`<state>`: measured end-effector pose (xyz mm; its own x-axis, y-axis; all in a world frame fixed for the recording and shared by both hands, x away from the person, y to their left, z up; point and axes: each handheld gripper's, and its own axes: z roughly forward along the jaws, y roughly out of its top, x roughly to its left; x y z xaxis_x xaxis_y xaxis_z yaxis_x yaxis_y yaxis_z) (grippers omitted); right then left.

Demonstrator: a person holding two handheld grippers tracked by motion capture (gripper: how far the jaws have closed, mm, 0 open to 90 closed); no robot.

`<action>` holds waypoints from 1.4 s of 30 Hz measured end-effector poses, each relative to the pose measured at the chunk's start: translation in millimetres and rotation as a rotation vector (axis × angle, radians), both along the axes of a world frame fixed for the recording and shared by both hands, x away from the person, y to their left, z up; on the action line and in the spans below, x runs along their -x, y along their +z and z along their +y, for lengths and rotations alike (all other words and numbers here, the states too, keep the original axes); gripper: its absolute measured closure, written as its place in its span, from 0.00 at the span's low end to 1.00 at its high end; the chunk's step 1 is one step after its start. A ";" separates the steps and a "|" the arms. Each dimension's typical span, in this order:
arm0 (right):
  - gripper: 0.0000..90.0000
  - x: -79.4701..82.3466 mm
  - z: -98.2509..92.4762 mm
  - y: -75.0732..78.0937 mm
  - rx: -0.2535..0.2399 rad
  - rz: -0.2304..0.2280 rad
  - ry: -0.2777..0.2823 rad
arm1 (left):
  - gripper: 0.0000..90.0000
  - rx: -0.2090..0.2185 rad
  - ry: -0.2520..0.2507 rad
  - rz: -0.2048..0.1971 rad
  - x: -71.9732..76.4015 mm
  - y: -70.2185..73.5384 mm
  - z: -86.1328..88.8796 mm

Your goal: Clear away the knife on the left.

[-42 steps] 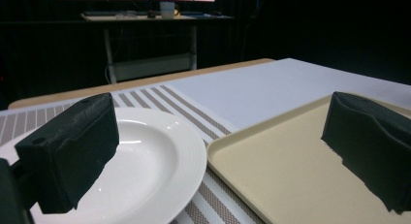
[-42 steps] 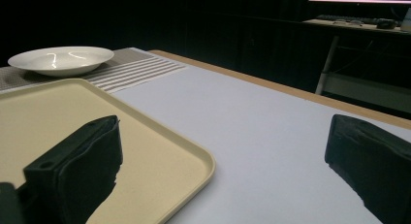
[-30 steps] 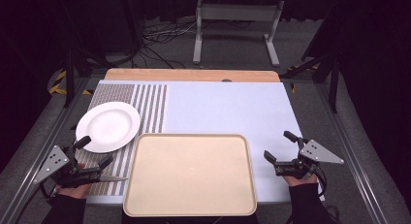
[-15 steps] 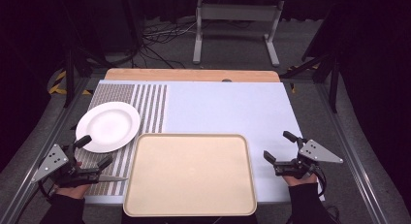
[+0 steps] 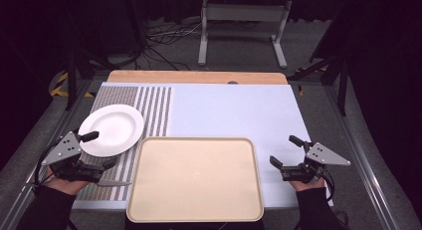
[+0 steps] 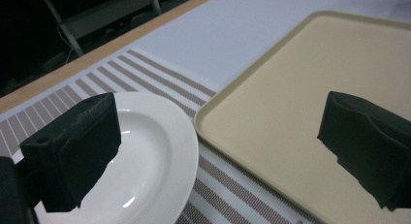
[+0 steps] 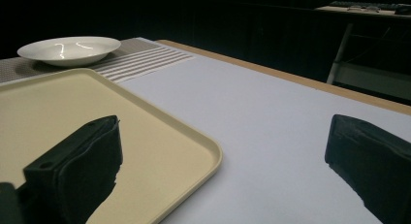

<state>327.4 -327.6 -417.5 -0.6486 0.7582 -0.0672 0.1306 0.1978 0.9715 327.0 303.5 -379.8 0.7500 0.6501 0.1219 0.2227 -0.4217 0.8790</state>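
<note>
While both grippers gape open, holding nothing, left gripper [image 5: 99,151] sits near round white plate [image 5: 111,129]; right gripper [image 5: 287,152] beside big tan tray [image 5: 195,177].

We see a dark room, a grey floor [image 5: 318,51] with loose cables [image 5: 164,36], and a metal stand [image 5: 244,13] behind the table [image 5: 199,76].

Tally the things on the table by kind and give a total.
Plates: 1, white plate
Trays: 1, beige tray
Mats: 1, striped mat
Total: 3
</note>
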 end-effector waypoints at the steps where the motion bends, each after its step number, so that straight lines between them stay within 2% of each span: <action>1: 0.01 -0.4 0.1 -0.2 0.000 -0.002 0.003 | 0.03 -0.017 0.001 0.014 -1.5 0.3 1.4; 4: 0.01 -1.0 0.5 -0.7 0.001 0.005 0.008 | 0.02 -0.062 -0.005 0.052 -4.6 0.3 4.7; 7: 0.01 -1.7 1.2 -1.2 0.005 0.011 0.011 | 0.02 -0.117 -0.009 0.067 -6.2 2.0 6.2; 16: 0.01 -2.9 2.5 -2.0 0.010 0.021 0.020 | 0.02 -0.170 -0.039 0.133 -11.1 7.9 13.0; 24: 0.01 -3.0 2.1 -3.0 0.006 0.031 0.027 | 0.03 -0.245 -0.109 0.218 -18.4 1.4 22.9; 27: 0.01 -3.1 2.4 -3.3 0.004 0.035 0.028 | 0.04 -0.275 -0.152 0.252 -19.9 -3.8 28.2; 32: 0.01 -3.0 3.6 -4.4 0.008 0.045 0.033 | 0.05 -0.354 -0.199 0.308 -21.8 -9.7 34.3; 33: 0.01 -2.8 3.8 -4.7 0.006 0.045 0.033 | 0.06 -0.354 -0.199 0.308 -21.8 -9.7 34.3; 36: 0.01 -2.2 3.1 -5.0 0.008 0.049 0.035 | 0.06 -0.465 -0.222 0.341 -24.6 -10.7 36.9; 38: 0.01 -1.8 2.5 -5.2 0.006 0.049 0.036 | 0.07 -0.515 -0.236 0.363 -26.3 -10.8 37.8; 42: 0.01 -1.5 1.9 -5.7 0.006 0.050 0.034 | 0.09 -0.550 -0.244 0.396 -29.2 -9.9 40.7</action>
<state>328.9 -325.7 -423.2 -0.6768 0.7351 -0.0387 0.1717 0.2088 0.9628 356.2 344.2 -389.7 0.9218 0.3808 0.0724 0.3234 -0.8585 0.3979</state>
